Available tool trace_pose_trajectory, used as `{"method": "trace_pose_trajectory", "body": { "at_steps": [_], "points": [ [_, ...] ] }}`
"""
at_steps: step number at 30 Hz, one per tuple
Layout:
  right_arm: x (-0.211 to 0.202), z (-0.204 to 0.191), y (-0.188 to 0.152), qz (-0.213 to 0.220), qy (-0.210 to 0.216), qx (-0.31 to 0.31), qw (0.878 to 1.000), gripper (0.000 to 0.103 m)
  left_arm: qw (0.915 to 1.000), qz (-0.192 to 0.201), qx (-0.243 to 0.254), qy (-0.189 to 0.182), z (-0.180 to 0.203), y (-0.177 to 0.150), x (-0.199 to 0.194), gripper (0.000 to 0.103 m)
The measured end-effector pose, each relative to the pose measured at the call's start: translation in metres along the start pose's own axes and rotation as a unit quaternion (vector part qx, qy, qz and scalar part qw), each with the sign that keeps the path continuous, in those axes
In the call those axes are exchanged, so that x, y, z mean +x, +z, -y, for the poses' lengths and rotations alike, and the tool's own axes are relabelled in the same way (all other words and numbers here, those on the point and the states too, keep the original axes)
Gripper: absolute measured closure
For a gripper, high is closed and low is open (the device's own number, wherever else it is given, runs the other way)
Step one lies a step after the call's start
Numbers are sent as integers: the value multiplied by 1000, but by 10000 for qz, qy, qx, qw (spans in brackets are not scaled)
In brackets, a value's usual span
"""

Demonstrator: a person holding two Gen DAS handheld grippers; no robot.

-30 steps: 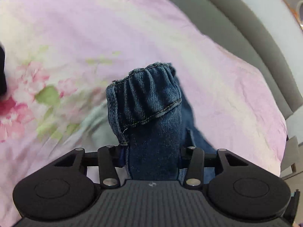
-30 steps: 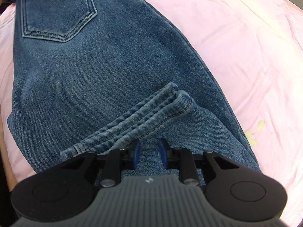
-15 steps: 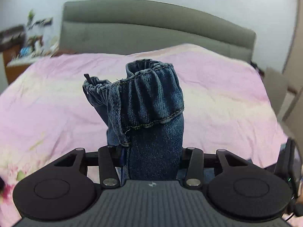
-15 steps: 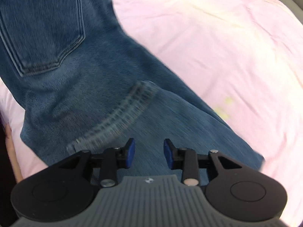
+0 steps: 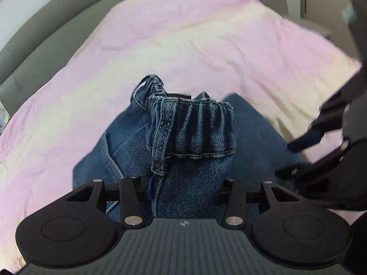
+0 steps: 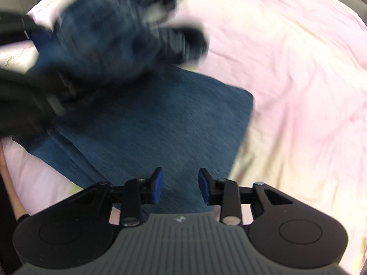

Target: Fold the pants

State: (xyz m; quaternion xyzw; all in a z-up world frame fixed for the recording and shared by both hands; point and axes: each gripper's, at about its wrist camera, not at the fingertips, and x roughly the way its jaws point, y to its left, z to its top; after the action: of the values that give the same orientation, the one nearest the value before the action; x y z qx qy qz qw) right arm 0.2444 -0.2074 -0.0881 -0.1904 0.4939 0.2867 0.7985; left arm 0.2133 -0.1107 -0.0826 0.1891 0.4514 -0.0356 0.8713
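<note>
A pink bedspread (image 6: pixel 298 57) covers the bed and serves as the folding surface. On it, near the front edge, lie the pants (image 6: pixel 160 126), already doubled into a flat denim panel. The left gripper (image 5: pixel 187 183) is clamped on the bunched waistband (image 5: pixel 195 133), raised above the panel, presumably to carry it across for another fold; blur obscures this in the right view. The right gripper (image 6: pixel 181 186) hovers over the panel, jaws parted and empty.

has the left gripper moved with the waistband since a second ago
Yes. The left gripper, shut on the waistband, swung round: the grey headboard went from upper right to upper left.
</note>
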Motion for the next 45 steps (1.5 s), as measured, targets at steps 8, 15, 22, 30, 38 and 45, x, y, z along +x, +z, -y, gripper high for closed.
{"method": "trace_pose_trajectory", "body": {
  "at_steps": [8,15,22,30,38,45],
  "points": [
    [9,19,-10,-51,147,142,9998,71,9980,-285,519,-204,17,2,27,46],
    [20,14,-11,-46,95,114,9999,67,9912,-189,-231,-1289,-22,-4,18,34],
    [11,-3,-6,20,-70,-70,9999,59,9596,81,-1284,-2503,-73,-20,13,26],
    [-7,-33,16,183,-152,-185,9995,56,9396,387,-1860,-2846,-119,-23,-8,23],
    [-20,-42,48,741,134,1122,9908,22,9537,436,-2395,-1766,-186,-47,-2,28],
    [-2,-28,57,765,616,2427,9651,16,9406,284,-3028,-1509,-231,-82,20,29]
  ]
}}
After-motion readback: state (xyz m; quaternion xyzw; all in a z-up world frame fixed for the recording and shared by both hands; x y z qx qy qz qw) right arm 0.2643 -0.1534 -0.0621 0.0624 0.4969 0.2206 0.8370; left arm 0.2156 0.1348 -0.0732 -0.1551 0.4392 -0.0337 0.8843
